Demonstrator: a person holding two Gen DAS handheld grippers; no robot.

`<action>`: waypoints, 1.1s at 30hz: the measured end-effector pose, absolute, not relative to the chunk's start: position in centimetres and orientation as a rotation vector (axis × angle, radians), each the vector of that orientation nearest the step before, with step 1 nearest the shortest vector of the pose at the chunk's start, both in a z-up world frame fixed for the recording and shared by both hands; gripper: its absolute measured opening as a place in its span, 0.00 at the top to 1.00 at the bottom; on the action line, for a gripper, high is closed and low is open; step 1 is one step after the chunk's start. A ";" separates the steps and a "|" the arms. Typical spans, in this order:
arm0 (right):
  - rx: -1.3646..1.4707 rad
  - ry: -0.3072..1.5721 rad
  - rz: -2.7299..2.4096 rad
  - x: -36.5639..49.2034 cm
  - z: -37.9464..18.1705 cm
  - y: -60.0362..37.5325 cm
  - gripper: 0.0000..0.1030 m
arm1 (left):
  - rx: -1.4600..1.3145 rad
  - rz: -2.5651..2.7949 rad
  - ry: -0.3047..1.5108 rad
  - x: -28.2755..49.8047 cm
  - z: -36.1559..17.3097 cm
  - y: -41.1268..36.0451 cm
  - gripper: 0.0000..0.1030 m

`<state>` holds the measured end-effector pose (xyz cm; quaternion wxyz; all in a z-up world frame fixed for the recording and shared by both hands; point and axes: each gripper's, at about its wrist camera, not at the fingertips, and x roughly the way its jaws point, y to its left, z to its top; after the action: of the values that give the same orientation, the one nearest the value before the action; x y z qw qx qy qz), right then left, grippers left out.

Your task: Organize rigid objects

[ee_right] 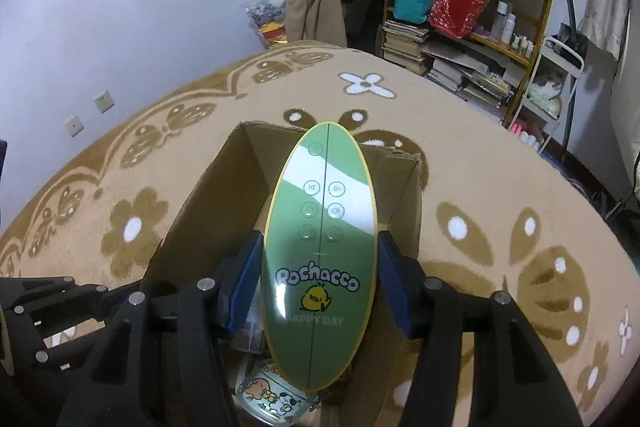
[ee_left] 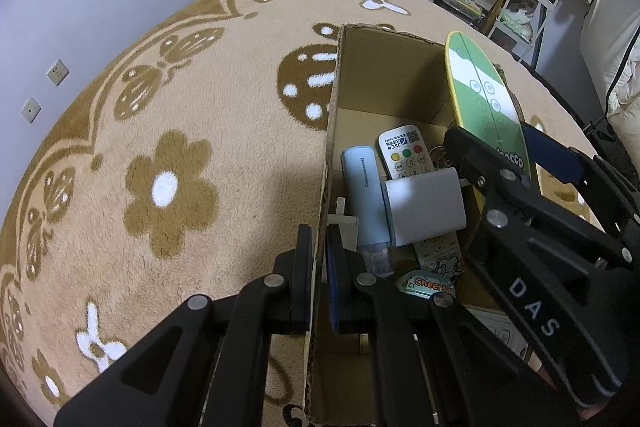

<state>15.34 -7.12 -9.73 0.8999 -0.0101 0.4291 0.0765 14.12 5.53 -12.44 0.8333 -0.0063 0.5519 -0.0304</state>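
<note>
My right gripper is shut on a green oval Pochacco device and holds it tilted above the open cardboard box. The device and the right gripper also show in the left wrist view, over the box's right side. My left gripper is shut on the box's left wall, one finger inside and one outside. Inside the box lie a white remote, a pale blue cylinder, a grey-white cube and a "cheers" sticker item.
The box stands on a beige rug with brown flowers and butterflies. A wooden shelf with books, bags and bottles stands behind it. A white wall with sockets is at the left. The left gripper shows at the right view's lower left.
</note>
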 end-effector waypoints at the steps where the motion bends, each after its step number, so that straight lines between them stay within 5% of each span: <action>1: -0.017 0.892 0.155 15.4 -9.8 -7.2 0.41 | -0.015 -0.065 1.169 14.1 -12.5 5.6 0.93; 11: 0.061 0.920 0.142 15.5 -9.8 -8.9 0.40 | -0.025 -0.067 1.168 14.2 -12.5 5.9 0.92; 15: 0.103 0.890 0.155 14.8 -8.7 -9.5 0.25 | -0.027 -0.068 1.167 14.3 -12.6 5.9 0.92; 21: 0.048 0.836 0.137 13.6 -6.8 -10.3 0.20 | 0.000 -0.062 1.145 14.0 -12.2 5.6 0.92; 25: 0.075 0.824 0.101 12.9 -5.9 -11.4 0.07 | -0.016 -0.055 1.099 13.6 -11.1 5.7 0.89; 33: 0.106 0.845 0.058 10.8 -5.4 -13.4 0.02 | -0.022 -0.078 0.992 12.1 -8.4 5.5 0.75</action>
<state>10.79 -13.41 -5.43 0.9103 0.0514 0.4097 0.0280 12.06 5.47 -8.43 0.8786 -0.0108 0.4759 -0.0375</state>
